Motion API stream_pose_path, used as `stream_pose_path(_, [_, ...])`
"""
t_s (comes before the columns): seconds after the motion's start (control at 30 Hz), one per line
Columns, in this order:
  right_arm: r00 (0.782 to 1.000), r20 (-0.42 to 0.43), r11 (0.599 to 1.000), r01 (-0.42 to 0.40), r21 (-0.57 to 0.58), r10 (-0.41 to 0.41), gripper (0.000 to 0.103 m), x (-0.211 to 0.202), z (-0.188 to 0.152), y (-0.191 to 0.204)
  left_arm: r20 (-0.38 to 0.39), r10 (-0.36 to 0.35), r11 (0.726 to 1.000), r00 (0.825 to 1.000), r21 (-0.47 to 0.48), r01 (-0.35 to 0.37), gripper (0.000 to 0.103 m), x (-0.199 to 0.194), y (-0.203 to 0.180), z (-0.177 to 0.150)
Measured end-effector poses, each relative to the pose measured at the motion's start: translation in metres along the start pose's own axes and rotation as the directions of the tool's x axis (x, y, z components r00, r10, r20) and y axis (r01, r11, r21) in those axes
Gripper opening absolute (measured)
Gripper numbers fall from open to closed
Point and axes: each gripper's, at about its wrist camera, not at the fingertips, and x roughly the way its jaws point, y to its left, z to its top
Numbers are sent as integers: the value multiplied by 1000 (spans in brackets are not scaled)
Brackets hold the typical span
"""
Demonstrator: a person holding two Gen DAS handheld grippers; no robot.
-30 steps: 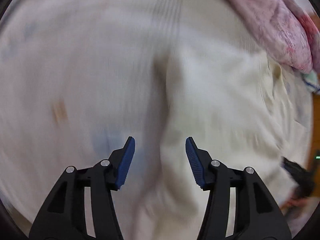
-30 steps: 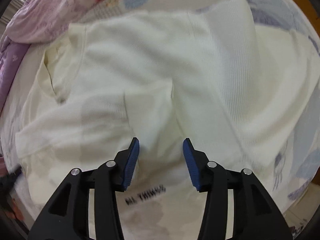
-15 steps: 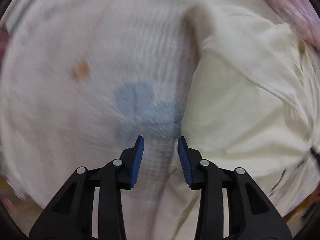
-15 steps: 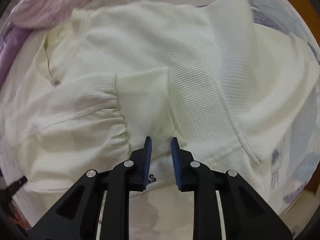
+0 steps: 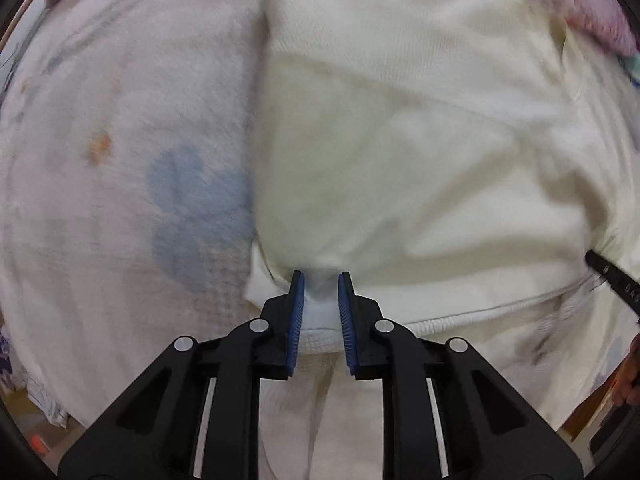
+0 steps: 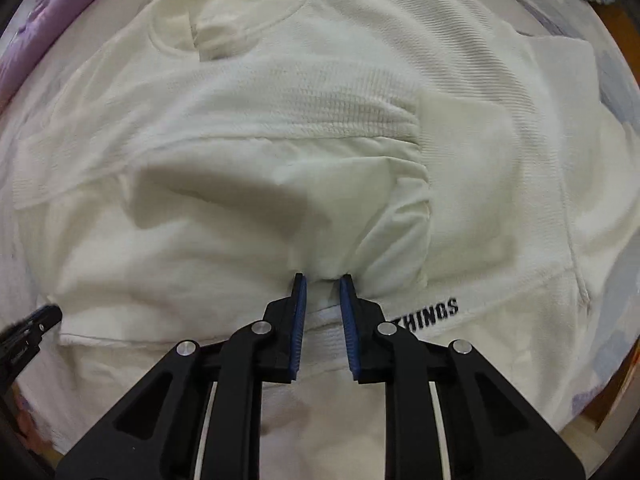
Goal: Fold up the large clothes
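Note:
A cream sweatshirt (image 6: 280, 120) lies flat on the bed, neckline (image 6: 240, 28) at the far end and one sleeve folded across the chest to a cuff (image 6: 460, 140). Black lettering (image 6: 430, 312) runs along its near hem. My right gripper (image 6: 323, 278) points down at that hem just left of the lettering. Its jaws are closing, with a puckered fold of the cloth pinched between the blue pads. My left gripper (image 5: 321, 276) stands at the near left corner of the sweatshirt (image 5: 400, 140). Its jaws are closing too, with bunched hem fabric between the pads.
The bed sheet (image 5: 192, 208) is white with blue and orange prints and lies bare left of the garment. A pink floral quilt (image 5: 592, 8) and a purple one (image 6: 48, 20) are heaped at the far end. The bed's near edge (image 6: 612, 400) drops off to the right.
Both grippers slid sideways across the sweatshirt to its near hem. Their jaws narrowed from wide apart to pinching the fabric.

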Motion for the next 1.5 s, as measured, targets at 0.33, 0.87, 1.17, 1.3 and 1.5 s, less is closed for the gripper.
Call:
stream_pose_path(0.33, [972, 118, 958, -171, -230, 202, 8, 48, 60, 81, 334, -117, 993, 935, 23, 116, 10, 28, -14, 112])
stream_pose_path(0.87, [988, 151, 984, -10, -180, 37, 8, -37, -9, -37, 226, -48, 998, 973, -27, 55, 3, -17, 32, 30])
stream_pose_path(1.17, [998, 15, 974, -50, -222, 55, 12, 13, -43, 23, 125, -105, 994, 987, 40, 101, 3, 30, -16, -28])
stream_pose_path(1.3, [999, 23, 990, 48, -134, -45, 12, -1, -50, -21, 103, -73, 994, 992, 83, 65, 3, 22, -5, -39])
stream_pose_path(1.5, [998, -19, 998, -55, 42, 56, 14, 5, -41, -53, 83, -59, 996, 995, 65, 54, 8, 23, -8, -36])
